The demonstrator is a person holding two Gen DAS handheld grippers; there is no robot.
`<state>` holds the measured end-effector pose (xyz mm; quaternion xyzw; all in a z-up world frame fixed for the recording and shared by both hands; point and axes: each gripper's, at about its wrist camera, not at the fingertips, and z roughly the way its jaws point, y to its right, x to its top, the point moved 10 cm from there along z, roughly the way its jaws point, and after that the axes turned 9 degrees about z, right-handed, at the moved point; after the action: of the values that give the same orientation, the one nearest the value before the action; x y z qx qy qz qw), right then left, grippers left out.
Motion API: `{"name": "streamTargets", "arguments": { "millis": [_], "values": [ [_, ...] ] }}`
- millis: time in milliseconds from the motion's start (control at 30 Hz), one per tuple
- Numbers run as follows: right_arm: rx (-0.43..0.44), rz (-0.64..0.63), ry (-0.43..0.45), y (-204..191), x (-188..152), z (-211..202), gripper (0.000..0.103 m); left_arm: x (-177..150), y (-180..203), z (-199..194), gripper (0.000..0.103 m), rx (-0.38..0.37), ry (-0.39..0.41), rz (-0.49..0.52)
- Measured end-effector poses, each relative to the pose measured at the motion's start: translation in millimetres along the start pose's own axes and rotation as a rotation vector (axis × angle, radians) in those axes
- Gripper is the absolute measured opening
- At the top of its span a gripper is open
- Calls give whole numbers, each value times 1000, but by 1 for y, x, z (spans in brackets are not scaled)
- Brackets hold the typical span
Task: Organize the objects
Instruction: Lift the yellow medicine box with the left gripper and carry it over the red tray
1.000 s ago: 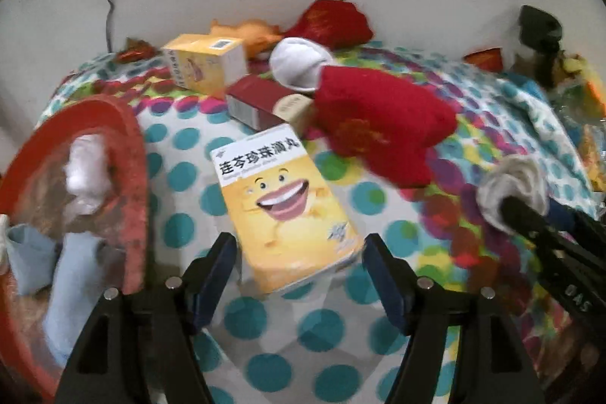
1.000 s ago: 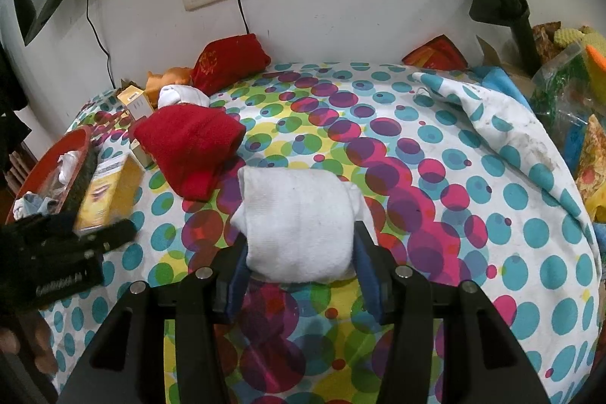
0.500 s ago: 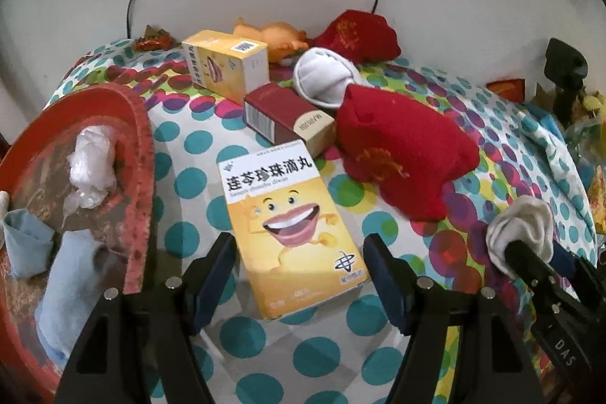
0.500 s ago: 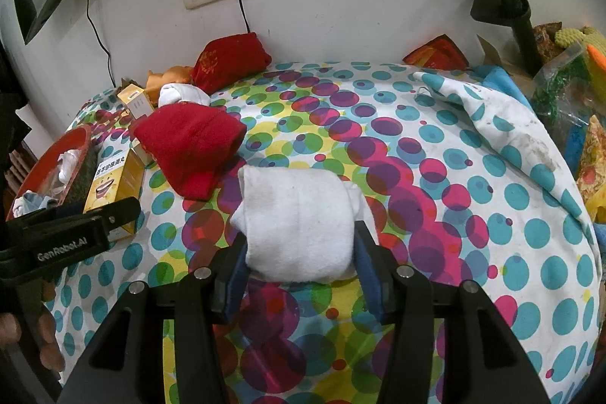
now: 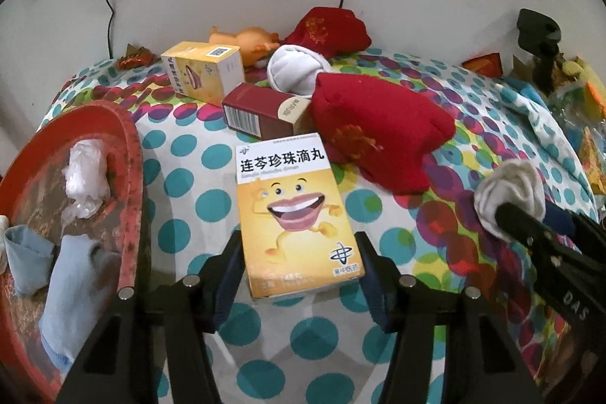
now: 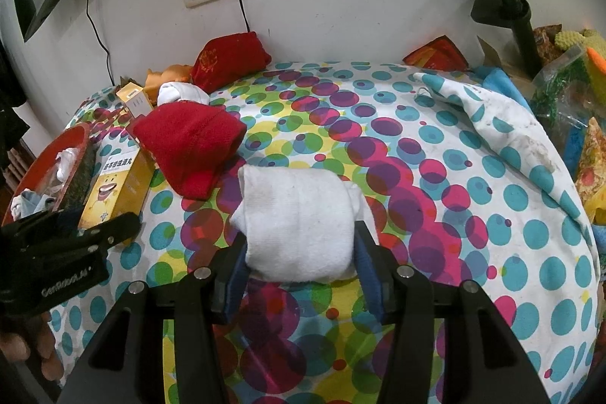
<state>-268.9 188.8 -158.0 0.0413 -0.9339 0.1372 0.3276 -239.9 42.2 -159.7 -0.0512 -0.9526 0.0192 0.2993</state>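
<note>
My left hand-held gripper (image 5: 297, 267) is now closing around the yellow box (image 5: 293, 214) beside the red tray (image 5: 130, 177), its grip not yet firm.

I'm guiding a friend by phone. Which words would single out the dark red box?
On the polka-dot tablecloth, look right of the round red tray. The small dark red cardboard box lies between two yellow boxes, against the red sock. It alone shows a barcode and no cartoon face.
</note>
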Motion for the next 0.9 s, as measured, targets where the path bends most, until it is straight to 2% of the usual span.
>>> {"name": "streamTargets", "arguments": {
  "millis": [300, 433, 633, 900],
  "values": [
    [-3, -2, 0, -1, 0, 0, 49, -18, 10, -15, 57, -36, -1, 90],
    [-5, -5, -1, -1, 1, 0, 49, -23, 16, -22, 57, -18, 12, 150],
    [-30, -29, -4, 1, -1, 0, 51, -35, 25, -30, 57, -71, 11, 168],
    [-57, -50, -5, 4, -3, -4, 51, -42, 28, -45, 57, -65, 37, 210]
  ]
}}
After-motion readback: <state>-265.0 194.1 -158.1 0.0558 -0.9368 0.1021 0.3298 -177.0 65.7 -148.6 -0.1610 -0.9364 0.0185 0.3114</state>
